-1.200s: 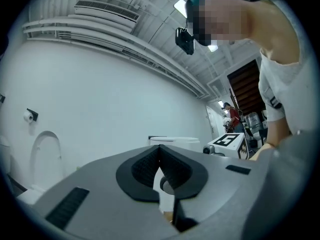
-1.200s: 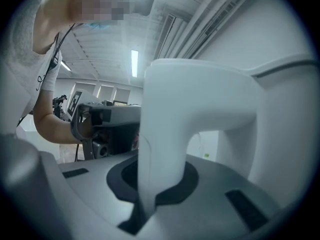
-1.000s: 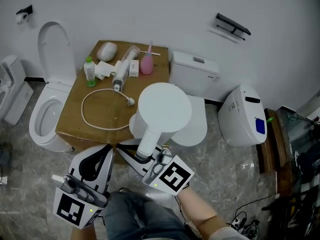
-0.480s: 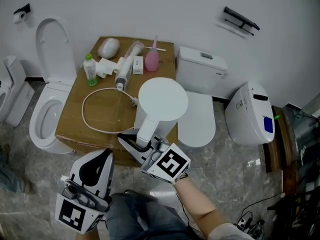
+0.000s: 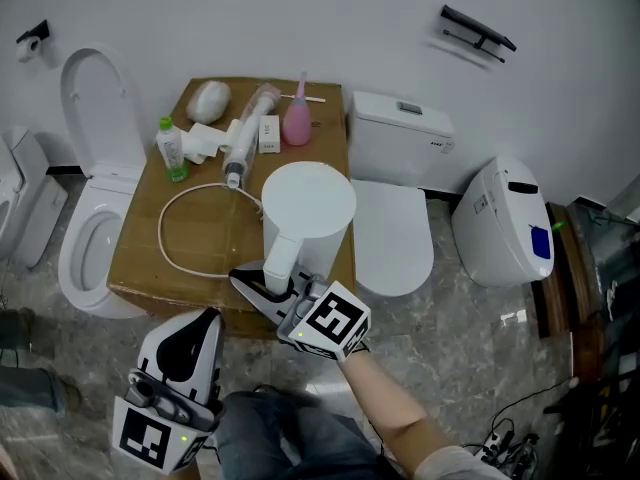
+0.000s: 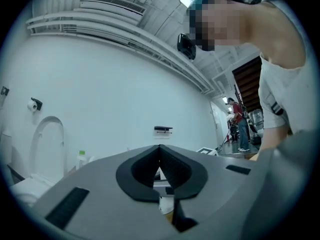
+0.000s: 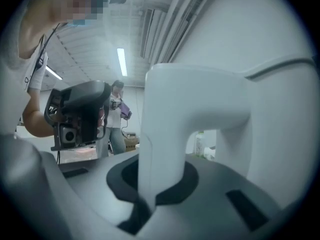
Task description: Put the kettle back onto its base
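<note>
Kettle (image 5: 308, 208) at box's (image 5: 200, 230) right edge

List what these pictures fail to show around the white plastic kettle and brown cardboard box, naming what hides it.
1. Kettle's base: head view, covered by the white plastic kettle; seating unclear.
2. Print on the small white carton: head view, too small.
3. Brown cardboard box top: right gripper view, blocked by the white kettle handle clamped in the right gripper.

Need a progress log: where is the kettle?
Head view, centre: the kettle is over the cardboard box's right side, handle in the right gripper, cable loop to its left.
</note>
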{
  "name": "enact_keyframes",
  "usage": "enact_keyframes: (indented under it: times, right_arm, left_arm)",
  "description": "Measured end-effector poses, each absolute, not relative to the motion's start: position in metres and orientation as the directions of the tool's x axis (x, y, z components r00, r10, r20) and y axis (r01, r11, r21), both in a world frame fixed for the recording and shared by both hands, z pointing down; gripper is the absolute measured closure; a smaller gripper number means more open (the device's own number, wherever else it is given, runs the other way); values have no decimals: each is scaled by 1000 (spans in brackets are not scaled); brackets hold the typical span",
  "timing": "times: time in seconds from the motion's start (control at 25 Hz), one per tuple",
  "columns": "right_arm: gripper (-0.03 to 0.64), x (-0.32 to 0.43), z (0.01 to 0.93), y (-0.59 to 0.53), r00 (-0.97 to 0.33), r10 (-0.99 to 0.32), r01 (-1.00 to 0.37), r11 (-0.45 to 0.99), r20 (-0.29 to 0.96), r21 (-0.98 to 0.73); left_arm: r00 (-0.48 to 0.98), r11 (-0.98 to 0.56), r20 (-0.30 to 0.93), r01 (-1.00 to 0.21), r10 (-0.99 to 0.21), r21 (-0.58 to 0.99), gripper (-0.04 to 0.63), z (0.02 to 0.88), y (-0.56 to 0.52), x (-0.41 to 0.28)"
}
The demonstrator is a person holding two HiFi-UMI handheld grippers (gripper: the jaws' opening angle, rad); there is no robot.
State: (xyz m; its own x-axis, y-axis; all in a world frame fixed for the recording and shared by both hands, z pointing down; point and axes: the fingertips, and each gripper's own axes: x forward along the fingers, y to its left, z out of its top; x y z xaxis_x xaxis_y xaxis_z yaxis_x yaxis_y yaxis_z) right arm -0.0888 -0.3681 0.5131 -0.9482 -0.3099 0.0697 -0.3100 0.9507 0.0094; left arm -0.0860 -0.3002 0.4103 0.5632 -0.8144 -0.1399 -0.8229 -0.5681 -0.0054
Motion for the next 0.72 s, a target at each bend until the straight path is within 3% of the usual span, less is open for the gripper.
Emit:
enact_keyframes:
  times: [0.2,0.36,0.48,0.6,0.72]
  right_arm:
    - [611,-89,514,-366,-958,-273,-275,961,86,-10]
    - [606,-86,507,-357,-975,-224,-224,975,-6,11]
    - [596,-78,506,-353,-977,-215,-215,977,-4,-4]
    - [477,-70,516,-350,-970,-234,-235,972,64,-10]
    - [471,-55,525,-348,-952,-276,-273,961,130,38]
  left_arm:
    - [570,-576,-133,-817,-811,6,594,406,-306,-81]
    - [581,-587,-127,-810,-804,5,594,400,-310,-76]
    - [592,-597,-120,-802,-797,9,594,396,-312,-71]
    - [602,-608,-113,-794,-790,18,594,394,-314,-67]
    - [612,-617,-106,-787,-784,21,594,390,-315,-60]
